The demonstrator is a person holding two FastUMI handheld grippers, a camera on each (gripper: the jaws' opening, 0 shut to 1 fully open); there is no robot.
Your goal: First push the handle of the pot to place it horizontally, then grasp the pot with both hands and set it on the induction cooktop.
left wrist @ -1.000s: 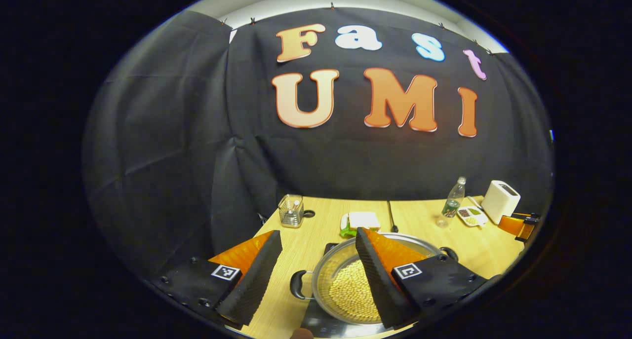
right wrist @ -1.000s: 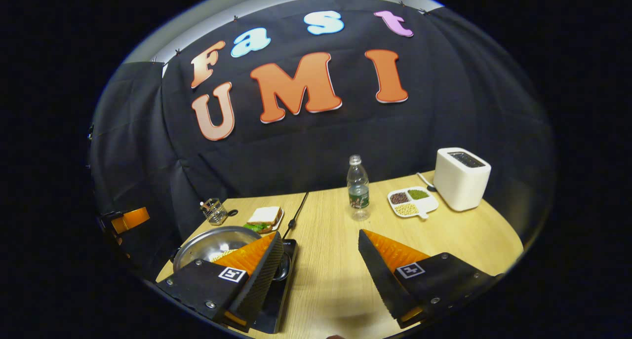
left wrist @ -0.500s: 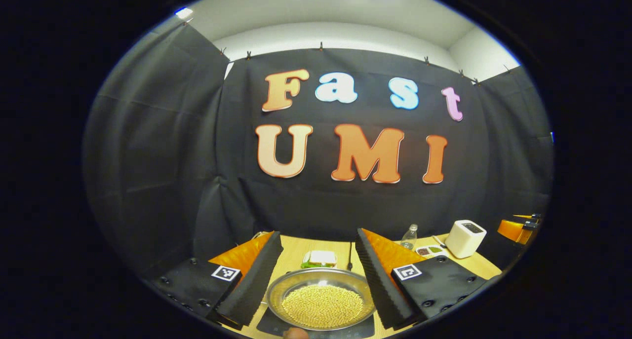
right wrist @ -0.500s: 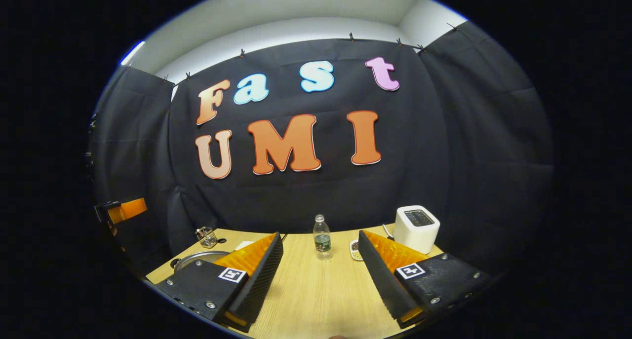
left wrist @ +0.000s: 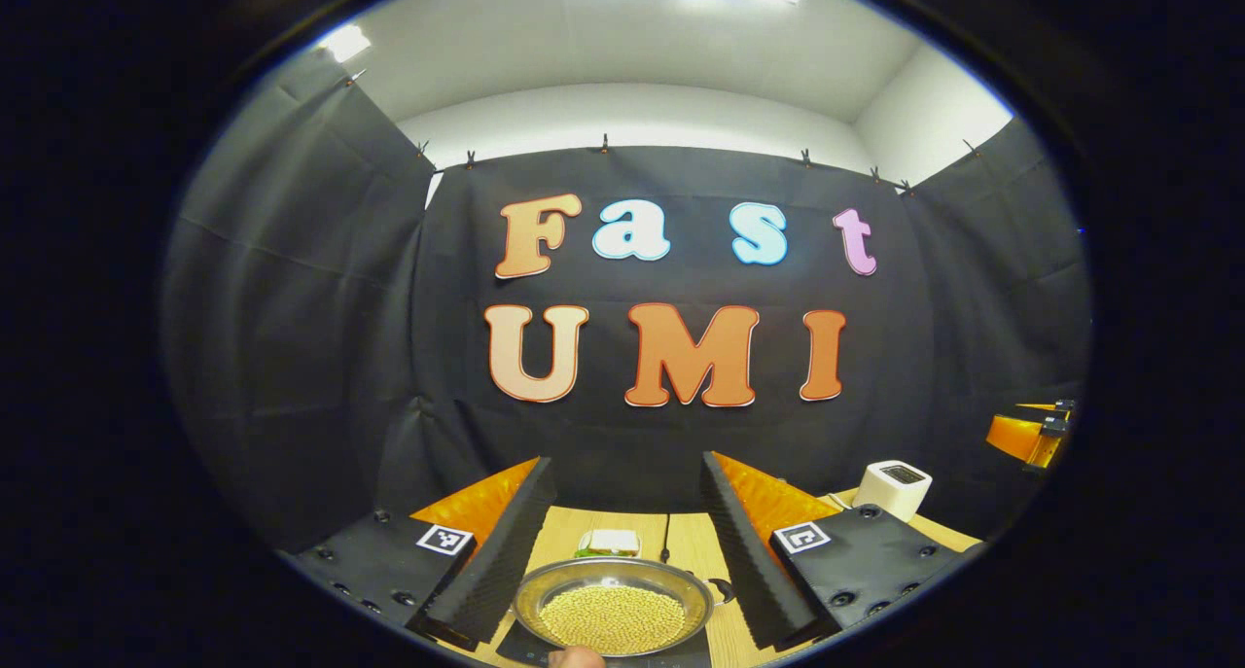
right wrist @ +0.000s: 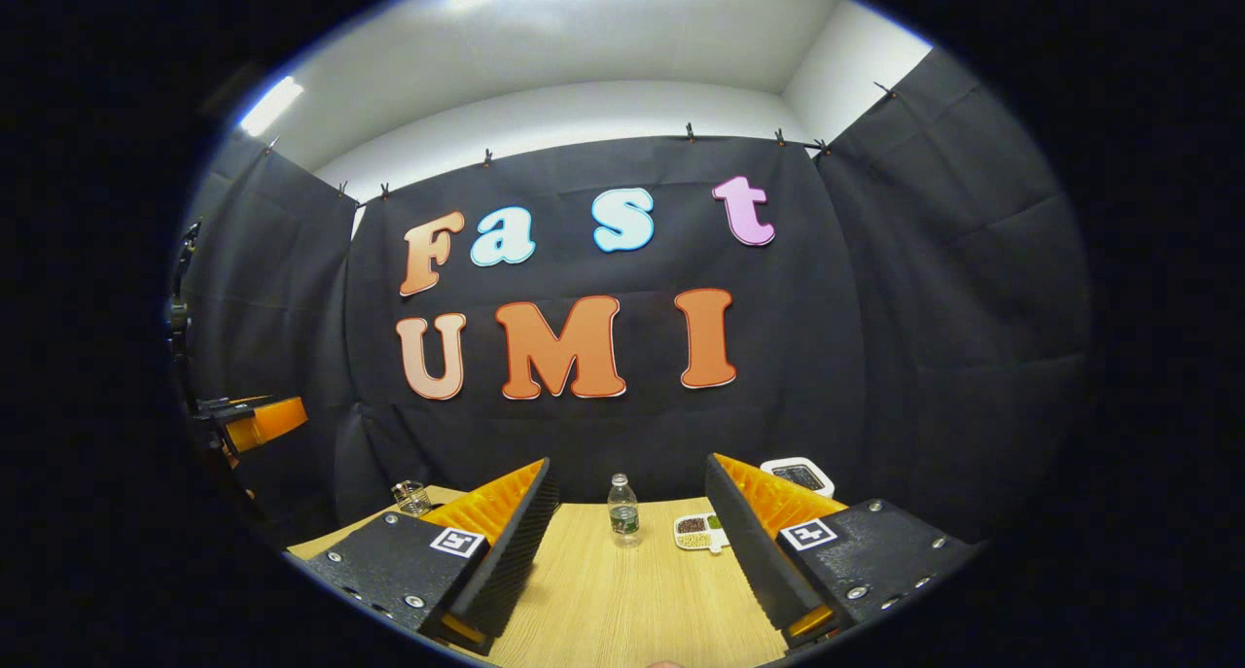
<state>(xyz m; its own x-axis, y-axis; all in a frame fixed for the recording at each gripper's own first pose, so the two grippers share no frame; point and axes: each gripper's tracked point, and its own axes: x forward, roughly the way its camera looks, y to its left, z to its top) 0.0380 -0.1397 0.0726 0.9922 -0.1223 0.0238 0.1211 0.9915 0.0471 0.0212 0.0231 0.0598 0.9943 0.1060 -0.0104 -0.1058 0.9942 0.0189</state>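
A steel pot [left wrist: 613, 605] holding yellow beans sits on the black induction cooktop [left wrist: 520, 646], low in the left gripper view. A dark side handle [left wrist: 722, 590] sticks out on its right. My left gripper [left wrist: 627, 466] is open, raised above and behind the pot, with nothing between its fingers. My right gripper [right wrist: 628, 466] is open too, over bare tabletop [right wrist: 622, 600], holding nothing. Each gripper also appears small at the edge of the other's view: the right gripper [left wrist: 1026, 437] at the far right, the left gripper [right wrist: 258, 420] at the far left.
Behind the pot lie a sandwich plate [left wrist: 608, 542] and a dark cable [left wrist: 664, 544]. A white toaster [left wrist: 893, 485] stands at the back right. The right gripper view has a water bottle [right wrist: 622, 509], a divided dish [right wrist: 698, 530], the toaster [right wrist: 800, 474] and a glass holder [right wrist: 413, 498].
Both grippers have pulled back from the table and tilted upward, so the pot and table items look smaller and lower. The pot stays on the cooktop. Both stay open.
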